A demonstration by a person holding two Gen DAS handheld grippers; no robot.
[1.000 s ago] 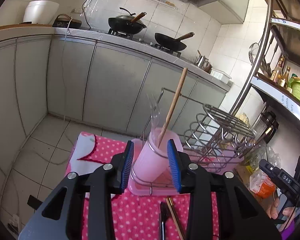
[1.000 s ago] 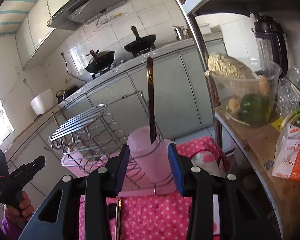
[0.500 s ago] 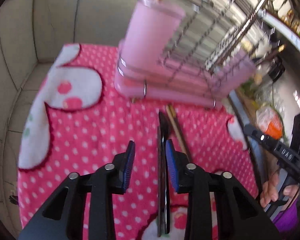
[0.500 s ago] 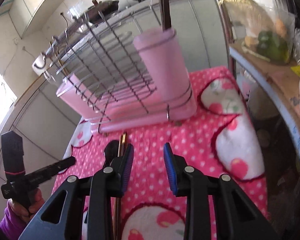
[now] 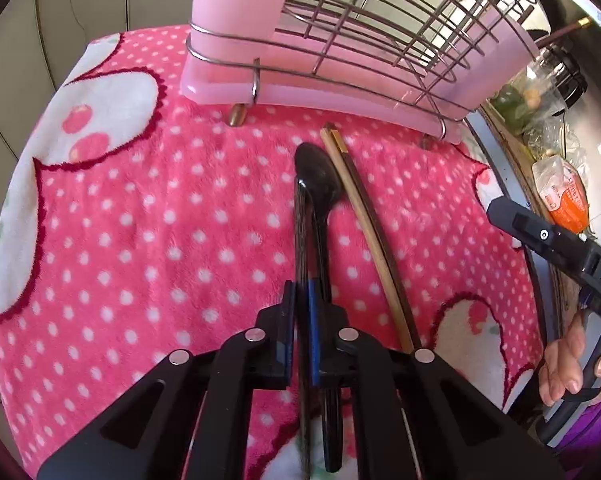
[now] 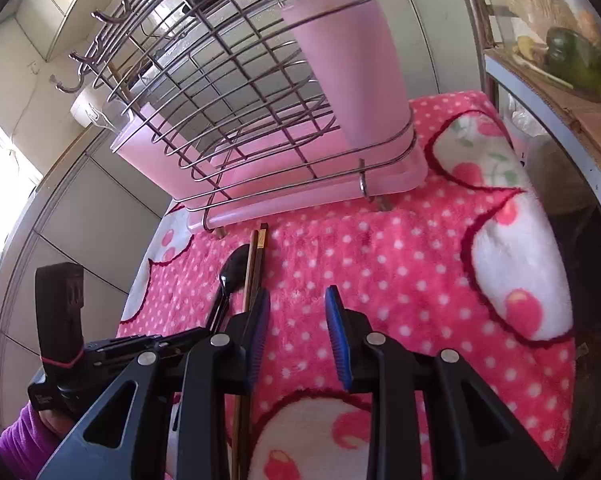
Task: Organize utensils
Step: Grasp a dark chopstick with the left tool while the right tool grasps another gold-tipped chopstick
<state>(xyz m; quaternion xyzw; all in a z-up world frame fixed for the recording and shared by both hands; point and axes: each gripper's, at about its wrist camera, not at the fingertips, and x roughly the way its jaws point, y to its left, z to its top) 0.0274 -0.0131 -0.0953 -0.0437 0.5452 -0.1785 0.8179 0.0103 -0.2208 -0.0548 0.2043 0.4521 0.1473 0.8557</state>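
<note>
While the left gripper (image 5: 301,312) clamps one dark chopstick (image 5: 300,236), the right gripper (image 6: 296,320) stands wide; one black spoon (image 5: 318,188) and two chopsticks (image 5: 364,220) lie partly hidden.

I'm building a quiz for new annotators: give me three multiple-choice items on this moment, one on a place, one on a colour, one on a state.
1. Where do the loose utensils lie?
A. in a pink cup
B. on the dotted cloth in front of the rack
C. on the side shelf

2. What colour is the spoon?
A. black
B. white
C. green

3. How does the left gripper stand?
A. wide open
B. out of view
C. shut on a dark utensil

Key: 1 B, the spoon and chopsticks rest on the cloth before the rack. 2 A, it is glossy black. 3 C, the left gripper pinches a dark utensil; the right gripper is open.
</note>
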